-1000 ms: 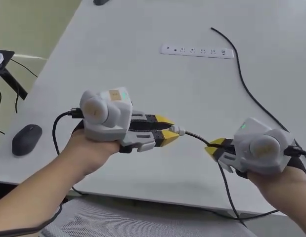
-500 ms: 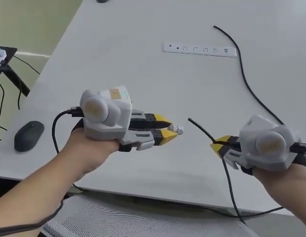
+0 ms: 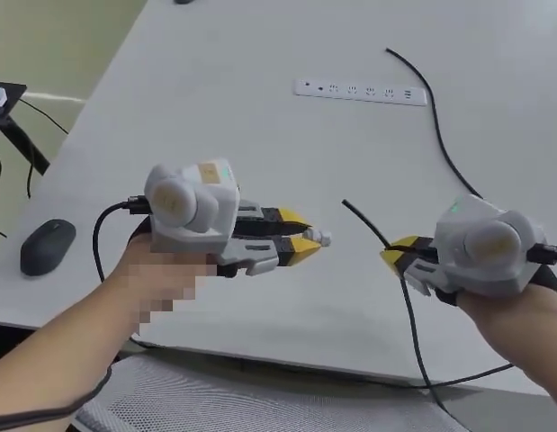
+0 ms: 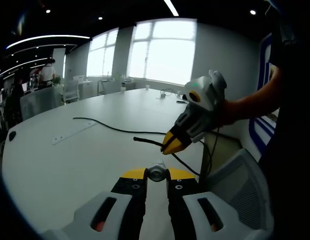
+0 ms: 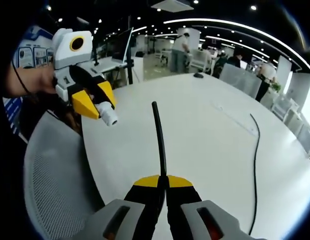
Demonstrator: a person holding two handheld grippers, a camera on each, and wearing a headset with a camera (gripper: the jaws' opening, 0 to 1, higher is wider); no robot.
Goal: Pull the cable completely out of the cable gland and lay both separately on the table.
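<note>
Mesh of a grey office chair (image 3: pixel 197 400) lies nearest me, just under the front edge of the long white surface (image 3: pixel 215 117). Above that edge I hold both tools in the air. My yellow-tipped left claw (image 3: pixel 309 236) is clamped on the small pale cable gland (image 3: pixel 324 238), whose nose sticks out past the tips toward the right. My right claw (image 3: pixel 390 256) is closed on the thin black cable (image 3: pixel 363 222) (the pinch is plain in the right gripper view, where the cable runs straight out from between the jaws). The cable's free end pokes up and to the left, apart from the gland, with open air between the two. Its other length hangs down past the surface edge. Further off, a black computer mouse (image 3: pixel 48 247) sits near the left edge and a second black cord (image 3: pixel 440 135) snakes along the right. A white power strip (image 3: pixel 359 92) lies beyond them.
</note>
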